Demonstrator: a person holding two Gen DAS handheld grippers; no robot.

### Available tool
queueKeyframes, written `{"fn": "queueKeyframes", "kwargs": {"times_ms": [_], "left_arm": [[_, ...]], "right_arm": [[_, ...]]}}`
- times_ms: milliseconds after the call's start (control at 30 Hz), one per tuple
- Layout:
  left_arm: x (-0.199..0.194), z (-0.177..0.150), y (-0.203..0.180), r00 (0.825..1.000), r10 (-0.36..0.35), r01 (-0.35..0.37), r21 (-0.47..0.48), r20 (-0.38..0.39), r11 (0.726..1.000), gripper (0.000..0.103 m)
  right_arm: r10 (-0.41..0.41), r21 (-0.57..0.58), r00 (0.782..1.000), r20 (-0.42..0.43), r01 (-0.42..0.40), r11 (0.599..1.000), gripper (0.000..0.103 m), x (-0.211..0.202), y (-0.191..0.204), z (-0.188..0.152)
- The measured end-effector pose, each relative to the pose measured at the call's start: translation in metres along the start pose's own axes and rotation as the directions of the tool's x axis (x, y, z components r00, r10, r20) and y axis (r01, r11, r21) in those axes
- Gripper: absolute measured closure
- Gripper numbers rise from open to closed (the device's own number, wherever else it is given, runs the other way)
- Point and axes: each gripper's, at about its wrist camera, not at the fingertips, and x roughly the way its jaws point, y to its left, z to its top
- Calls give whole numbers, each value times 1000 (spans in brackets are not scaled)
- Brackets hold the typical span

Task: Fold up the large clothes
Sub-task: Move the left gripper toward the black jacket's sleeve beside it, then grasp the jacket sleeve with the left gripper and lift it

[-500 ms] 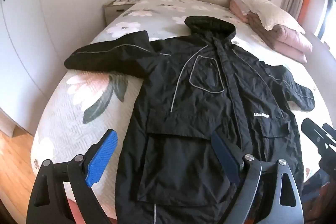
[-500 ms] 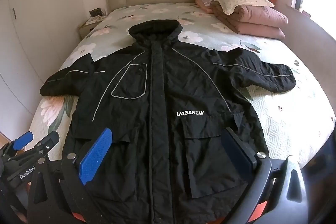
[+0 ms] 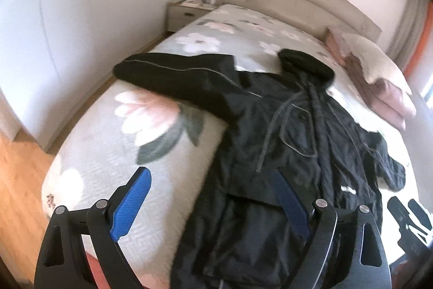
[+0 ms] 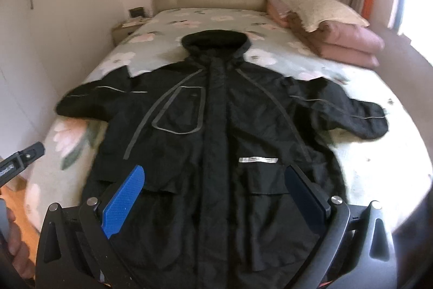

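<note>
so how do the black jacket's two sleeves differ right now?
The sleeve on the wardrobe side has its cuff out at the edge of the floral bedspread; the sleeve on the window side rests well inside it. The first ends near bare bedspread; the second points toward the folded pink quilt. Both lie flat, spread outward, each with a grey stripe.
</note>
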Motion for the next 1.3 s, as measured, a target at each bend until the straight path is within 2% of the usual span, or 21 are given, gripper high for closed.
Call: {"fn": "queueKeyframes", "kwargs": {"times_ms": [167, 200, 367, 467, 667, 767, 833, 900, 967, 1033, 1067, 1133, 1233, 1300], "left_arm": [[-10, 6, 18, 994, 108, -107, -17, 35, 994, 12], [-11, 6, 16, 993, 120, -120, -16, 20, 993, 12], [-7, 7, 15, 990, 138, -138, -7, -7, 990, 12], [-3, 6, 12, 985, 170, -170, -3, -2, 985, 12], [35, 12, 25, 988, 145, -147, -20, -56, 989, 12], [69, 25, 67, 989, 116, -128, -133, -95, 983, 12], [89, 36, 101, 994, 79, -97, -246, -81, 964, 12], [110, 52, 148, 999, -35, 31, -392, -2, 920, 12], [138, 68, 192, 989, -134, 149, -540, 66, 829, 12], [168, 83, 218, 983, -170, 175, -621, 67, 764, 12], [186, 92, 227, 979, -196, 191, -642, 64, 743, 12], [217, 103, 233, 976, -212, 186, -658, 41, 729, 12], [260, 112, 236, 989, -141, 73, -665, -49, 743, 12], [284, 113, 235, 988, -133, 46, -670, -80, 741, 12]], "right_arm": [[-4, -34, 1000, 5, 4, 999, 0, 3, 16, 3], [-3, -38, 1000, 2, 3, 999, 0, 4, 17, 2], [-7, -50, 1000, -20, 6, 999, 0, 13, 23, 2], [-27, -63, 999, -33, 24, 998, 5, 22, 22, 3], [-10, -57, 998, -70, 6, 998, 4, 52, 18, -1], [-3, -59, 993, -118, -4, 998, 4, 79, 16, -3], [-1, -58, 989, -146, -8, 998, 4, 96, 16, -5], [-1, -59, 985, -170, -10, 998, 4, 111, 17, -7], [2, -58, 982, -191, -14, 998, 4, 125, 19, -9], [5, -61, 979, -203, -18, 998, 4, 136, 22, -10], [6, -64, 978, -209, -20, 998, 4, 142, 24, -11], [2, -77, 976, -216, -19, 997, 4, 150, 27, -11], [-10, -102, 976, -218, -13, 995, 4, 157, 31, -12], [-13, -114, 976, -218, -12, 993, 4, 159, 32, -11]]}}
